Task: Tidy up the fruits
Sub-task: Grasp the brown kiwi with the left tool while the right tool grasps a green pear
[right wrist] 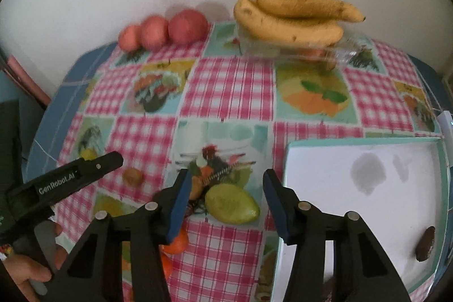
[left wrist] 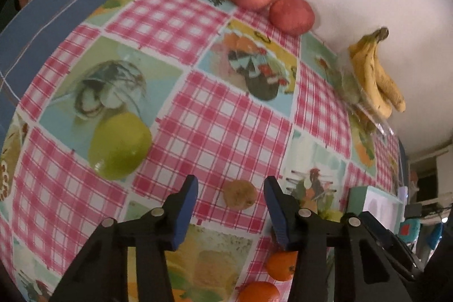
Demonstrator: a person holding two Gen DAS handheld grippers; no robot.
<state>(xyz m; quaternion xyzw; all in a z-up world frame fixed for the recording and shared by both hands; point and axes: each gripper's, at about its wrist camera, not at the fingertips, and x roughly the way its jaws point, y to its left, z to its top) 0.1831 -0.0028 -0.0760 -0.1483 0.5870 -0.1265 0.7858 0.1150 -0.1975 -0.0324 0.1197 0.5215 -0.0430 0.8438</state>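
Between your right gripper's (right wrist: pixel 225 183) wide-open jaws sits the green mango (right wrist: pixel 231 203), framed for grasping; your left gripper (left wrist: pixel 230 188), also wide, brackets the kiwi (left wrist: pixel 240 194).

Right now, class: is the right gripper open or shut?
Open. The right gripper has blue pads spread wide, the green fruit lying untouched between them.

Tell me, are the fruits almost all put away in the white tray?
Not yet. The white tray holds only a dark brown piece near its corner. Nothing is in hand: the right gripper is open around the green fruit, and the left gripper is open near the small brown fruit. The bananas, three red fruits and oranges sit on the table.
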